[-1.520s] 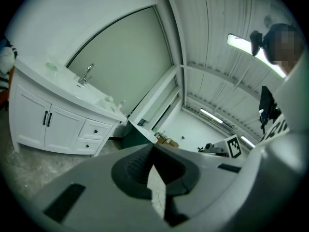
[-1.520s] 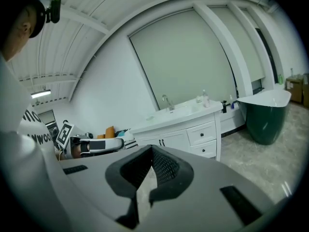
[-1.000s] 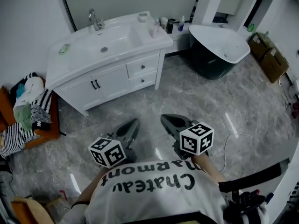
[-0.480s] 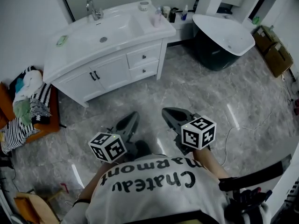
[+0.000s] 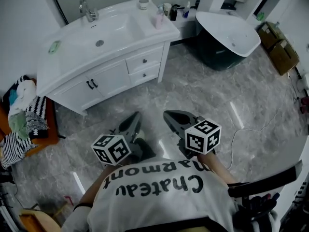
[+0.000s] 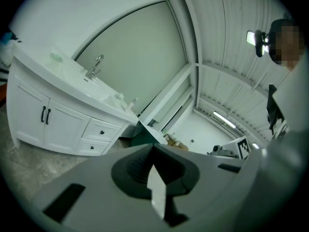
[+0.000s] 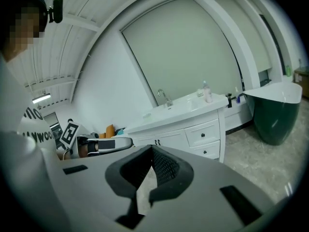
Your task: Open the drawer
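A white vanity [image 5: 72,64] with a sink stands against the far wall. Its two small drawers, upper [image 5: 143,62] and lower [image 5: 146,74], sit to the right of two cabinet doors, and both are closed. The drawers also show in the left gripper view [image 6: 103,129] and the right gripper view [image 7: 204,132]. My left gripper [image 5: 135,116] and right gripper [image 5: 168,114] hover side by side over the marble floor, well short of the vanity. Both point towards it. Each has its jaws together with nothing held, seen close up on the left gripper [image 6: 153,149] and the right gripper [image 7: 152,149].
A dark green bathtub with a white rim [image 5: 227,37] stands right of the vanity. A laundry pile on an orange seat [image 5: 24,117] lies at the left. Cardboard boxes [image 5: 275,52] sit at the far right. A cable [image 5: 246,134] crosses the floor. Bottles [image 5: 164,9] crowd the counter's right end.
Both grippers have moved forward over the floor towards the vanity, and the view has shifted with them. Their jaws stay together.
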The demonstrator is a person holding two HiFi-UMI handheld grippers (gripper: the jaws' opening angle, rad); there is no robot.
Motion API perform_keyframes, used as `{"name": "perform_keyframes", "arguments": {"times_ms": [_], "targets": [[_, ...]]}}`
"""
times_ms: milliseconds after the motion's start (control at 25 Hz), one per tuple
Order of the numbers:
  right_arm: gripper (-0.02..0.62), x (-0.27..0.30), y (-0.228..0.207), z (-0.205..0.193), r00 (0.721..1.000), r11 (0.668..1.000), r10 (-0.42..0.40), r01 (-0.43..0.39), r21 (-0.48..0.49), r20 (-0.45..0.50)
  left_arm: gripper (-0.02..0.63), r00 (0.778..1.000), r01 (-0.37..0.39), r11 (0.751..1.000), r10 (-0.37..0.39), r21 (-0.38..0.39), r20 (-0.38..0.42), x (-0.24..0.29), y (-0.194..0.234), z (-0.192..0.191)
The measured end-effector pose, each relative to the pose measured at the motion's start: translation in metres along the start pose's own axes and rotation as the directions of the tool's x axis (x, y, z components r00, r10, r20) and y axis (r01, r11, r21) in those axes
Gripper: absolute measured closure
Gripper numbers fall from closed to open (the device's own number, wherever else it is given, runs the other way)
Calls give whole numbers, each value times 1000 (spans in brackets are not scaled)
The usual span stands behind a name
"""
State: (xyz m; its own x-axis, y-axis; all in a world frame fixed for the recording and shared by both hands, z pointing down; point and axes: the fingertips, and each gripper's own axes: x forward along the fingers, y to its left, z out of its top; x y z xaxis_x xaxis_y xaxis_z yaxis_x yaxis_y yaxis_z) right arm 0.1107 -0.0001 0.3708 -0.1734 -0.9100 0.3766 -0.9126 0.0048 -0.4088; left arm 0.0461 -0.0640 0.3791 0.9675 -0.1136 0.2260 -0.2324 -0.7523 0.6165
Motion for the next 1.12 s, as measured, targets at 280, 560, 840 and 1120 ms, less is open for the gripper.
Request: {"name": "perform_keyframes", "arguments": {"times_ms": [280, 560, 840, 1120], "targets": [[584, 39, -21, 48, 999, 1000, -26, 26, 2, 30, 598, 999, 35, 998, -35, 52, 4, 34, 20, 60], [584, 74, -40, 84, 997, 998, -62, 62, 0, 54, 597, 998, 59, 995, -59, 80, -7, 61, 48, 102], [584, 111, -52, 112, 993, 996, -83, 84, -12, 79, 598, 995, 101, 989, -100, 104, -19, 85, 75, 138], [584, 138, -64, 123, 993, 997, -75, 77, -19, 87, 598, 995, 104, 987, -103, 125, -11, 104, 95, 153]]}}
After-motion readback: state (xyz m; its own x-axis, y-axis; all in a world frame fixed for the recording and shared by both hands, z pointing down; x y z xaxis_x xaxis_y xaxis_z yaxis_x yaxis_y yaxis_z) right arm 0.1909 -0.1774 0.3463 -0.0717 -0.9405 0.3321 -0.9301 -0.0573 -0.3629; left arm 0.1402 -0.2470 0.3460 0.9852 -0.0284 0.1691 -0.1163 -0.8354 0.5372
